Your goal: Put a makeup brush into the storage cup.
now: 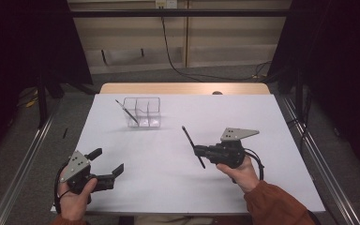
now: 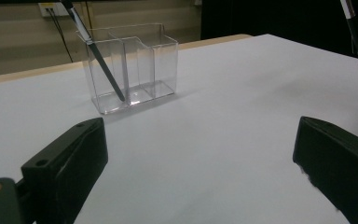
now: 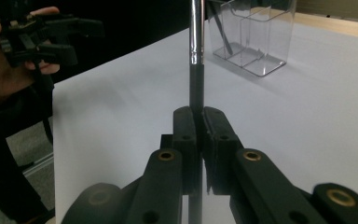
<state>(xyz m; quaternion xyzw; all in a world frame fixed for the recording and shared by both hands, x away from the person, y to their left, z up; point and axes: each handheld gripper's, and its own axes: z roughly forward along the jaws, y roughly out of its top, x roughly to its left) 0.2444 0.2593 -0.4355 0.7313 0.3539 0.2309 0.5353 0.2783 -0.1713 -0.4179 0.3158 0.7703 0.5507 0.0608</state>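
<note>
While the person stands at the white table (image 1: 168, 183), the high view shows the clear organizer (image 1: 143, 112) near the far edge, with one pen (image 1: 126, 111) leaning in its left compartment. Well nearer than the organizer and to its right, the right gripper (image 1: 198, 151) pinches a dark pen (image 1: 193, 146); to its left, the left gripper (image 1: 106, 162) has its jaws spread with nothing between. From the left gripper view, the organizer (image 2: 133, 67) stands beyond the spread jaws. From the right gripper view, the jaws press together on the pen (image 3: 196, 56), left of the organizer (image 3: 254, 35).
</note>
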